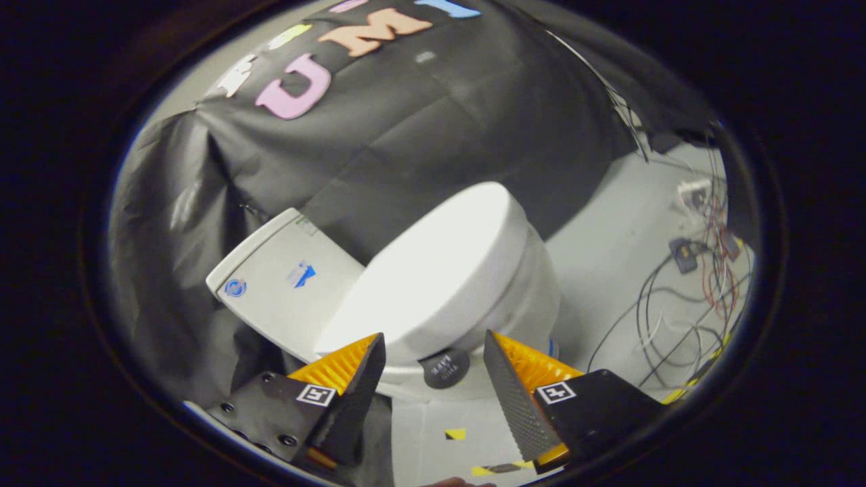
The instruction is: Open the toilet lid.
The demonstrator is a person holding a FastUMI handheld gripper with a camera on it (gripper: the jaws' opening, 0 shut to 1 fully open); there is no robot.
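The white, rounded plastic toilet lid lies shut over the seat, filling the middle of the frame and tilted by the camera's angle. Its near rim sits just ahead of the gripper, whose two ridged fingers stand well apart at the lower centre — nothing is held between them. In the gap between the fingertips, a small dark round button shows on the side of the white toilet body, just under the lid's edge. To the lid's left, in the middle left of the frame, is the flat white cistern top with small blue marks. Black cloth hangs behind, across the upper frame. On the pale floor at the right, a tangle of dark and red cables lies loose — well apart from the toilet.
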